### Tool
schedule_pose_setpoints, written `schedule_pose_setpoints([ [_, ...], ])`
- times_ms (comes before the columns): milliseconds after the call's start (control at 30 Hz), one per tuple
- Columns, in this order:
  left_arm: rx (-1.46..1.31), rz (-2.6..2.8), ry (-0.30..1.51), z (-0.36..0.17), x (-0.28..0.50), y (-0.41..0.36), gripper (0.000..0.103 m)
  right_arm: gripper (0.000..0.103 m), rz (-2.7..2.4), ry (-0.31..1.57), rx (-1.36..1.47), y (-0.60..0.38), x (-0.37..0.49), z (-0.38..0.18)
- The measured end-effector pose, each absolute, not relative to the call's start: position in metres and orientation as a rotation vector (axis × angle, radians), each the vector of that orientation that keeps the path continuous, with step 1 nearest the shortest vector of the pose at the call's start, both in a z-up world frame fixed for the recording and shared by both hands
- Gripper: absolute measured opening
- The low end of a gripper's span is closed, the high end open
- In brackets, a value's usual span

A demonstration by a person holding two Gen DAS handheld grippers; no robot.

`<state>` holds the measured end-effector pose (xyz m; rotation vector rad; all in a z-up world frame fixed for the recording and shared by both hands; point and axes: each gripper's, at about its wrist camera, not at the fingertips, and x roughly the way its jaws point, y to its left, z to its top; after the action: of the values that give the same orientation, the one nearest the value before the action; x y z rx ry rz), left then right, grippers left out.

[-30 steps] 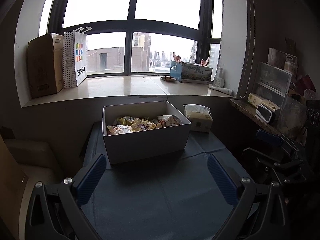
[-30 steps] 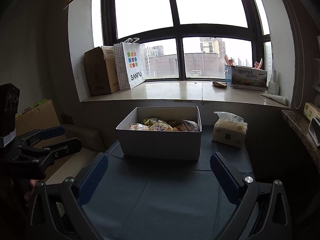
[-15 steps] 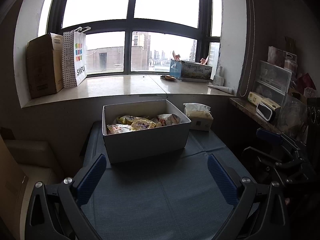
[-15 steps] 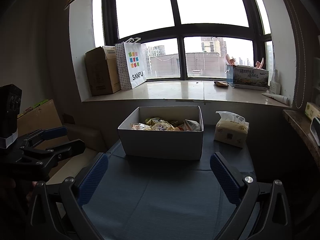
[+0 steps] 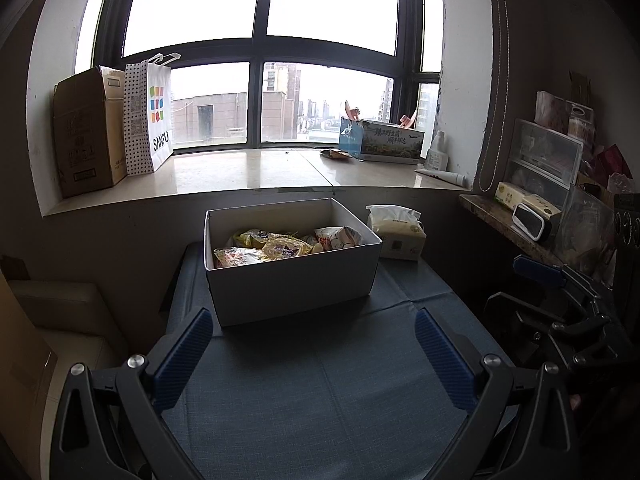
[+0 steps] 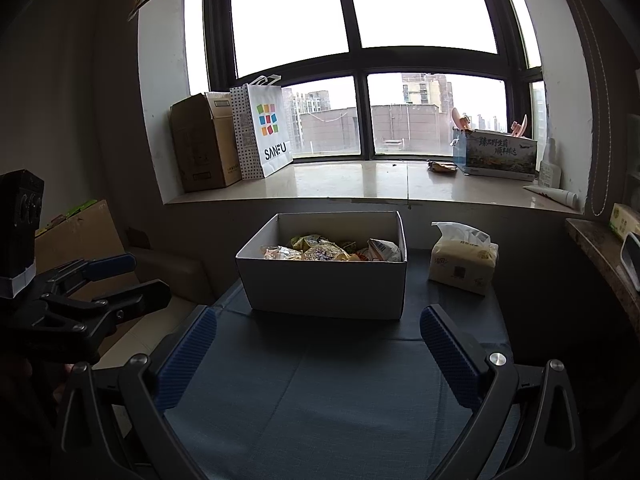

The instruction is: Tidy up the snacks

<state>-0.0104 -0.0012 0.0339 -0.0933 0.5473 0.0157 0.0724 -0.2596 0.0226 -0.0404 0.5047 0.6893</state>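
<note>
tissue pack [image 6: 464, 266], SANFU bag [image 6: 267, 132], cardboard box [image 5: 86, 132], possibly a tube [image 5: 442, 176]

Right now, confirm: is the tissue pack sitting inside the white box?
No, the tissue pack stands on the blue cloth beside the white box.

Snack packets [image 5: 280, 246] half hidden behind box wall [image 5: 292, 280], printing unreadable, right gripper [image 5: 560, 312] cut off at frame edge

I note daylight entering solely through the far window [image 5: 260, 52], its panes blown out white. The windowsill [image 6: 360, 184] carries glare. The near interior sits dim, corners nearly black. Fisheye bowing curves frame edges; focus remains sharp.
</note>
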Motion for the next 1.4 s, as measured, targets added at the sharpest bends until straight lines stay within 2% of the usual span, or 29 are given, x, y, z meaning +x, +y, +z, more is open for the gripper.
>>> schedule_pose_setpoints([
  [1400,-0.097,0.011,0.557,0.0297,-0.0119,-0.0008,0.103,0.103,0.693,0.518,-0.040,-0.2578,0.0711,0.0196],
])
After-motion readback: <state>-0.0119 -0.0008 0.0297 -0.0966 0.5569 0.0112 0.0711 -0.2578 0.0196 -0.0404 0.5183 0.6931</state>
